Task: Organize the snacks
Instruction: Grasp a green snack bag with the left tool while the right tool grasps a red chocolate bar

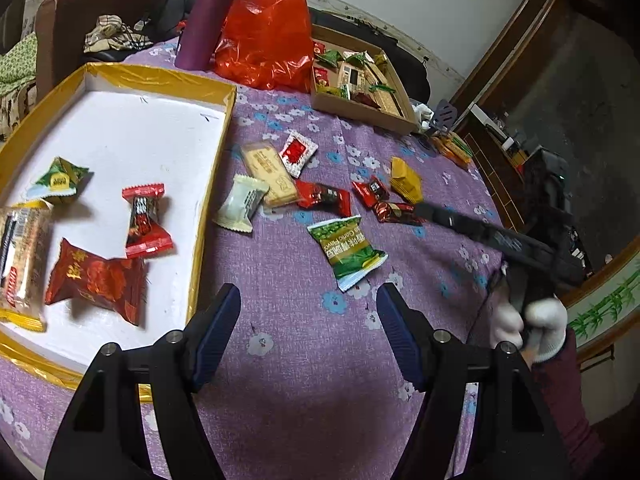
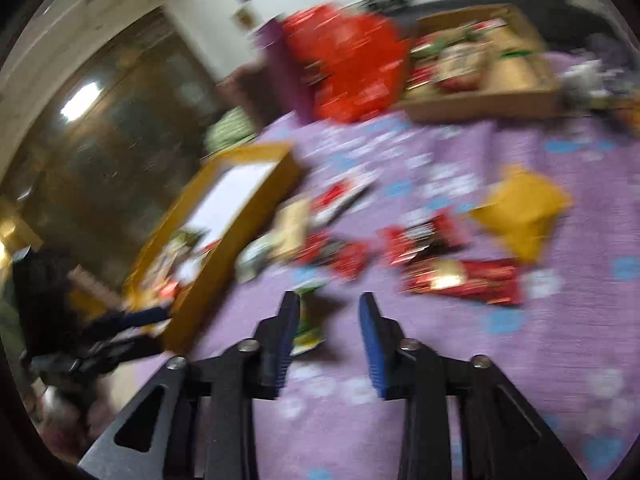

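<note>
The left gripper sits at the bottom middle of the left wrist view. Its two fingers are spread wide apart and hold nothing. It hangs over the purple flowered tablecloth, just beside the near corner of the gold box.

The right gripper is at the bottom middle of its own blurry view. Its fingers are spread too, with nothing between them. A green pea packet lies on the cloth just past its left finger.

The job looks partly done. In the gold box, at the left of the left wrist view, I count four snacks: a green triangle packet, a red candy, a big dark red packet and a clear cracker pack.

Still loose on the cloth, in the middle of that view, I count eight: a white packet, a tan biscuit bar, a red and white packet, the green pea packet, a yellow packet and three small red candies. So more is left than is done.

At the top sits one brown cardboard tray full of more snacks, too many to count. Beside it are one red plastic bag and one purple tube.
</note>
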`<state>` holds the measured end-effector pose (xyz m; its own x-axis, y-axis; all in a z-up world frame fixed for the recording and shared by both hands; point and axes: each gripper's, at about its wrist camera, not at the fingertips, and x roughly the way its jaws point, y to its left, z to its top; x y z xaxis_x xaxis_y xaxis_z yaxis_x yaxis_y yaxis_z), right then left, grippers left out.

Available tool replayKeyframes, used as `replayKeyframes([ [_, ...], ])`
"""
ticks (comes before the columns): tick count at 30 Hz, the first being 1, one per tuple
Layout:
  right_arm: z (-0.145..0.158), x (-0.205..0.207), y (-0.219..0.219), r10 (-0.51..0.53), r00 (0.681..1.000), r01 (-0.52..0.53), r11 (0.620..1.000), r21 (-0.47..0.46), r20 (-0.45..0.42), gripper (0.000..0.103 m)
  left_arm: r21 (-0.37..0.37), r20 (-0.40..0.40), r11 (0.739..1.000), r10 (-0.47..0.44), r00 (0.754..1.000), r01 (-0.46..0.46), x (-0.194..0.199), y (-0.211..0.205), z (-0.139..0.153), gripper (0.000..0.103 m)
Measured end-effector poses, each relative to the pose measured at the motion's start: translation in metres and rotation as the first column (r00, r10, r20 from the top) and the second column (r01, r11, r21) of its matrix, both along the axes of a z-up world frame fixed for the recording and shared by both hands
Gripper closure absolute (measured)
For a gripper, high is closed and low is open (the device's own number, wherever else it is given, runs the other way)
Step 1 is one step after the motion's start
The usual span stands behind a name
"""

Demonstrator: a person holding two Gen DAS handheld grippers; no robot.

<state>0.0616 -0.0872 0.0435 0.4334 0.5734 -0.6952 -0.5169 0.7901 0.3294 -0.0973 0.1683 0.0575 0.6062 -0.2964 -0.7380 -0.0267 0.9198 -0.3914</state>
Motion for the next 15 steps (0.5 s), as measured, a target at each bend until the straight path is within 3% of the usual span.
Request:
replayKeyframes([
  [4, -0.012, 0.02, 0.002, -0.085, 0.995, 0.091, 0.987, -0.135, 0.053, 0.061, 0.006, 0.0, 1.0, -0.015, 1.0, 0.015, -0.002, -0.004, -0.001, 0.033],
  [6, -0.019, 0.033, 0.009, -0.078, 0.995, 0.086, 0.984, -0.155, 0.059, 0.061, 0.009, -0.003, 1.0, -0.018, 1.0, 0.018, -0.003, -0.005, -0.002, 0.033],
  [11, -0.04, 0.058, 0.015, -0.107, 0.994, 0.105, 0.985, -0.135, -0.01, 0.057, 0.021, -0.011, 1.0, -0.017, 1.0, 0.017, -0.008, -0.007, -0.001, 0.033],
  [15, -0.038, 0.04, 0.007, -0.091, 0.993, 0.082, 0.99, -0.11, -0.076, 0.056, 0.031, -0.004, 0.999, -0.026, 1.0, 0.026, -0.008, -0.009, 0.0, 0.033],
])
